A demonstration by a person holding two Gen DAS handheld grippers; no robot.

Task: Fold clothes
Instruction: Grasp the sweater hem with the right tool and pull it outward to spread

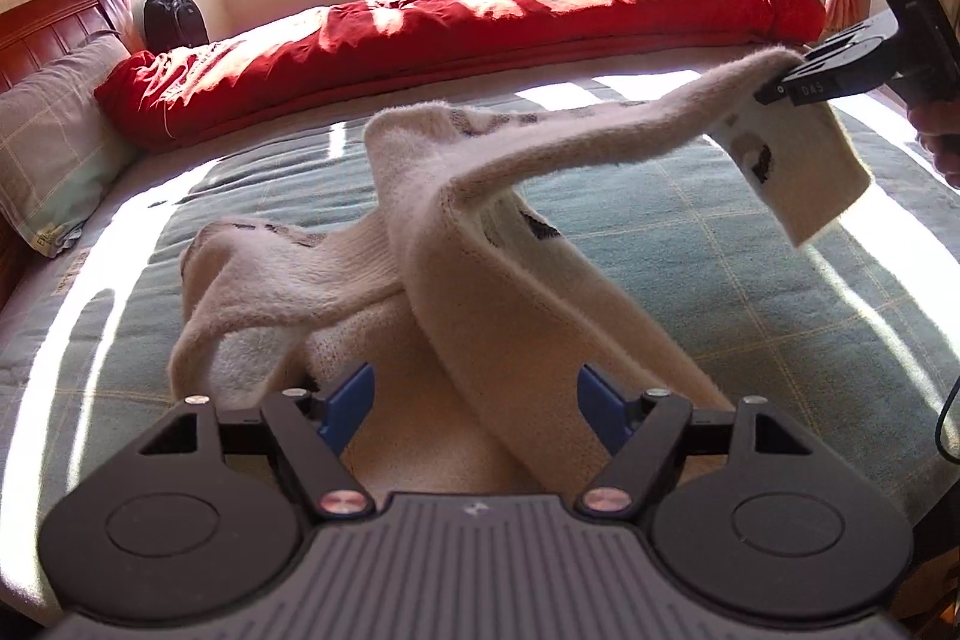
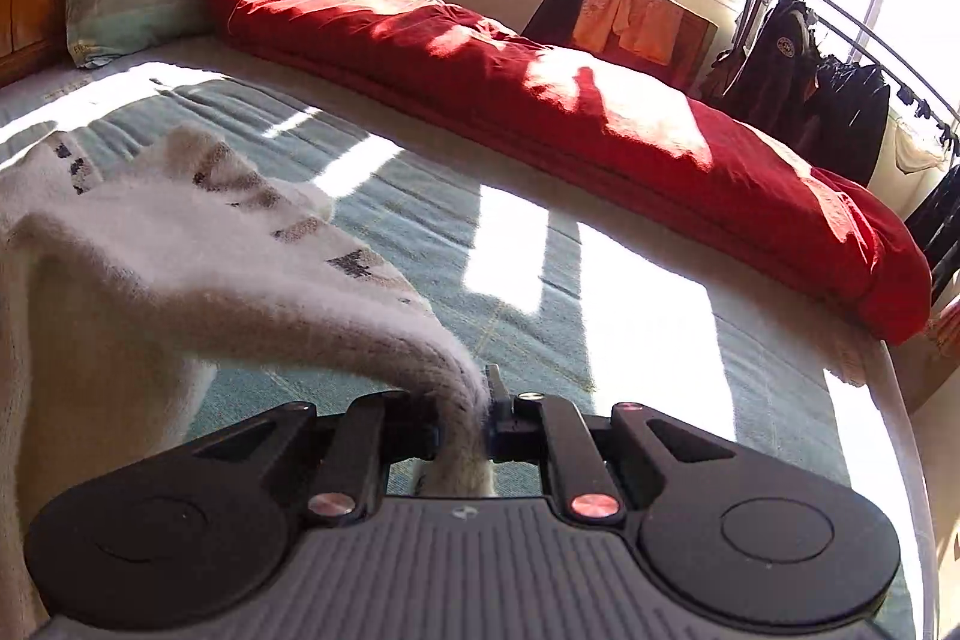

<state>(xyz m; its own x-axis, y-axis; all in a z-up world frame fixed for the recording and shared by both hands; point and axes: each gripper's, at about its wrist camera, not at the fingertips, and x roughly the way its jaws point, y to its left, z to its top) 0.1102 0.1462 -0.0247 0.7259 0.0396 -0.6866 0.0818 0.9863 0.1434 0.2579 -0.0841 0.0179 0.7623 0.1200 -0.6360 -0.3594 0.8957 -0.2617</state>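
While my right gripper (image 2: 465,436) is clamped on a sleeve cuff of the cream sweater (image 1: 384,280), lifted off the bed (image 1: 690,244), my left gripper (image 1: 474,400) stands apart around bunched fabric, unpressed. I judge folding barely started; nothing lies flat.

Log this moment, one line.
task: fold clothes | right gripper: shut on white sweater sleeve, lifted | left gripper: open over sweater | bed

Both wrist views look down close over the bed (image 1: 750,244), sharing the red quilt (image 2: 540,100) beyond
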